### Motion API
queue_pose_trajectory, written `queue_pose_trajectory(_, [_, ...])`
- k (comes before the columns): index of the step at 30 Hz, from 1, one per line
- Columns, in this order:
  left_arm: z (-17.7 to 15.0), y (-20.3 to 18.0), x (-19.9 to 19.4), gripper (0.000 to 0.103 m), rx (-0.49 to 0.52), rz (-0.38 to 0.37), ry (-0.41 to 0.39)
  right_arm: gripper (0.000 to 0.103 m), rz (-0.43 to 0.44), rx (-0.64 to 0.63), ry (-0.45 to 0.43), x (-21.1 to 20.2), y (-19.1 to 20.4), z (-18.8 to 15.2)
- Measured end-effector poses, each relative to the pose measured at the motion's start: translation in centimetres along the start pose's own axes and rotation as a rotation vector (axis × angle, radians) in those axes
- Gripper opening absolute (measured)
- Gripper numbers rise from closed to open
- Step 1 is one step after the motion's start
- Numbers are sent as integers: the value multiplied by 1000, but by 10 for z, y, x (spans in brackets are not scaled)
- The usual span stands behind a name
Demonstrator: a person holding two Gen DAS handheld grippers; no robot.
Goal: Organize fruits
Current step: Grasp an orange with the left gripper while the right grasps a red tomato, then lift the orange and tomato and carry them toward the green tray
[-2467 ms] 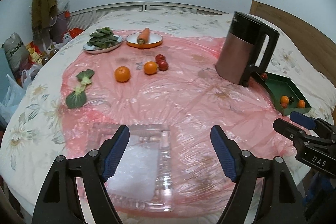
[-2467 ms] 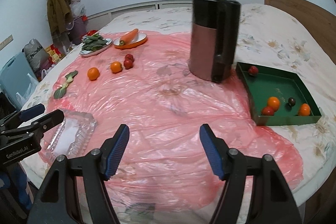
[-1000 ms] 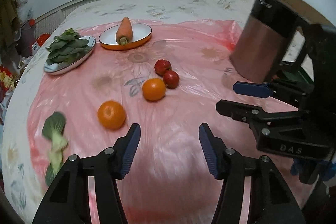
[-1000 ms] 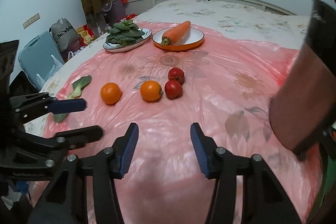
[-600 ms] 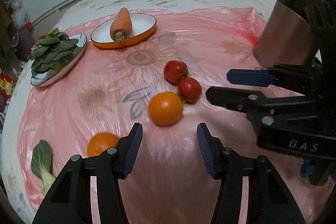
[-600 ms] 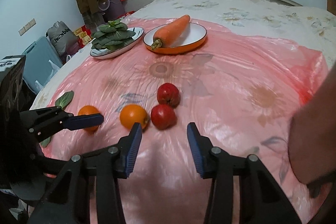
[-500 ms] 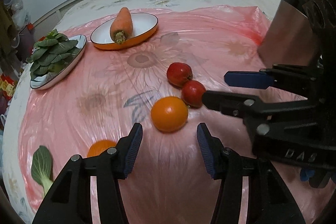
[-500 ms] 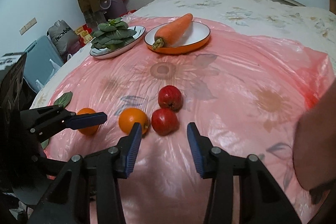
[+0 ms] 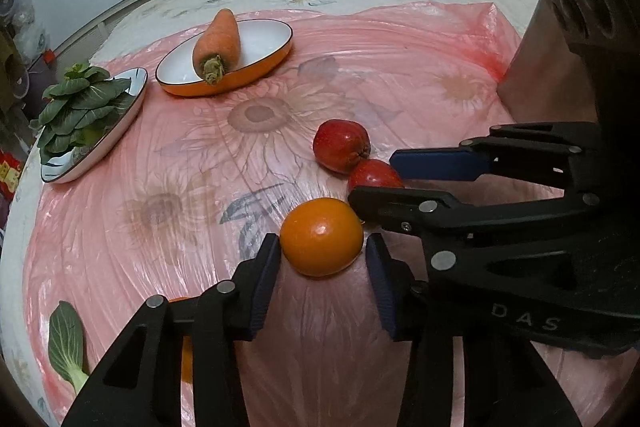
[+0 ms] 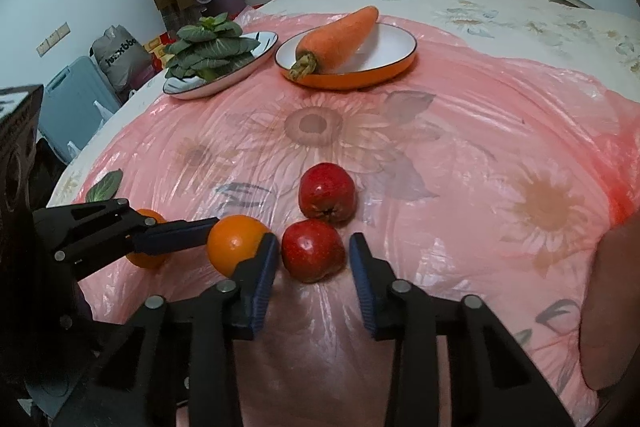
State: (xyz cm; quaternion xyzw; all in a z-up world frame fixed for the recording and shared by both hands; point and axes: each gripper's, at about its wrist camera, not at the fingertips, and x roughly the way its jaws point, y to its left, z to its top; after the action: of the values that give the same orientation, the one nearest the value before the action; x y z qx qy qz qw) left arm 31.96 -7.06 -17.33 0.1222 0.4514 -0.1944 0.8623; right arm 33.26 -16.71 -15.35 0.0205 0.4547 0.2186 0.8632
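Note:
On the pink plastic sheet (image 9: 360, 67) lie two oranges and two red apples. My left gripper (image 9: 322, 253) is open, its blue pads on either side of the near orange (image 9: 322, 243), the left pad close against it. My right gripper (image 10: 313, 253) is open around the near red apple (image 10: 313, 255), which also shows in the left wrist view (image 9: 372, 175). The second apple (image 10: 327, 195) lies just behind. The other orange (image 10: 146, 259) sits left, partly hidden by the left gripper's fingers (image 10: 176, 233). The near orange also shows in the right wrist view (image 10: 234, 245).
An orange-rimmed plate (image 10: 384, 55) holds a carrot (image 10: 336, 39). A plate of leafy greens (image 10: 212, 47) stands to its left. A loose green leaf (image 9: 66, 343) lies at the sheet's left edge. A brown kettle (image 9: 548, 83) stands on the right.
Both grippers moved forward and down to the fruit. The left one now straddles the near orange and the right one straddles the near apple.

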Motion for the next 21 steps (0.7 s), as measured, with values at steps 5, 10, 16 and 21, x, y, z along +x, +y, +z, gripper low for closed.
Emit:
queue_pose_trajectory(5, [-1,2,3,37,-2,-12,-3,47,14,3,4,3,-3,-1])
queue_pose_trajectory(10, [-1,1,5,37,4,-7,1,47,18,15,14,6,-5,-1])
queue_pose_trajectory(16, [0,0,6,37,-5,-2,0,47,37,39,24,8,-10,0])
queue_pose_trajectory(21, [-1,1,5,36,-10,-4,-5,46,39,37,18,8,-11,0])
